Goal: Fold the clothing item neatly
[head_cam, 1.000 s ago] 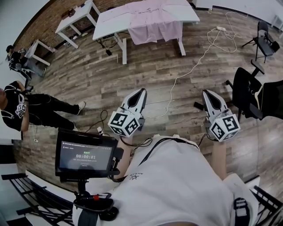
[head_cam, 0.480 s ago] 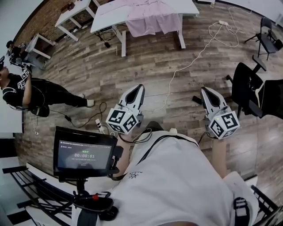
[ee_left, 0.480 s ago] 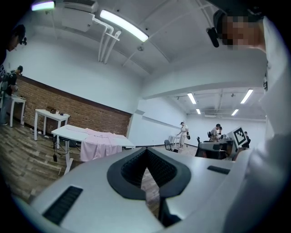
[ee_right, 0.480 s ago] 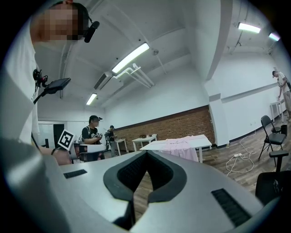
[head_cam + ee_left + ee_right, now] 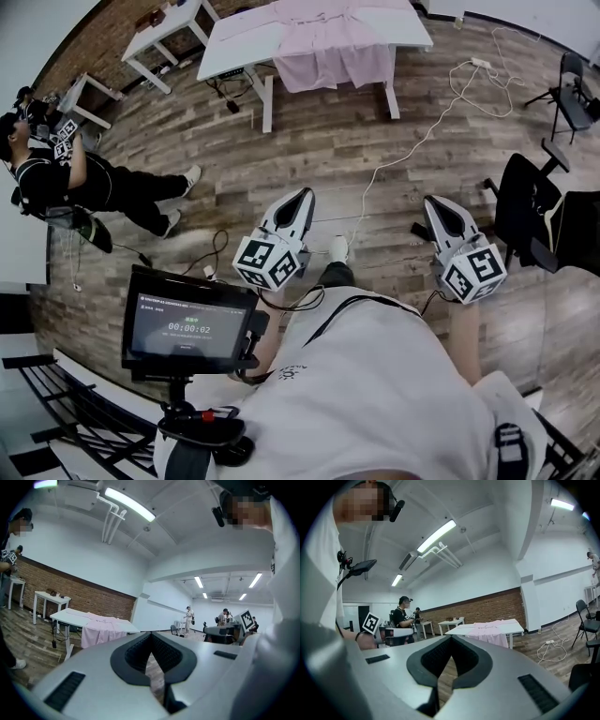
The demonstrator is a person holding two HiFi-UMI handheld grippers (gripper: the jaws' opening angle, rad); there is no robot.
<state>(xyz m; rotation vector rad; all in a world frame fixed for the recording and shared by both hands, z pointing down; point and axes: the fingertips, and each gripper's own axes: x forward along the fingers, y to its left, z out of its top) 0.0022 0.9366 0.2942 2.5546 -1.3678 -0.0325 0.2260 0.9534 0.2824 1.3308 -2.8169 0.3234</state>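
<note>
Left hand-held gripper [image 5: 298, 199] and right hand-held gripper [image 5: 437, 204] are held level before the torso, both with jaws together and empty. Pink garment [image 5: 330, 42] lies spread on the white counter [image 5: 239, 42], well apart, hem overhanging.

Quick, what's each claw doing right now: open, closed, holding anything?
Left claw: closed, holding nothing.
Right claw: closed, holding nothing.

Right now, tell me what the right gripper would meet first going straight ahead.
Nothing near. The right gripper aims across open wood floor toward the white table draped with the pink garment; probably that comes first, though depth is unclear.
</note>
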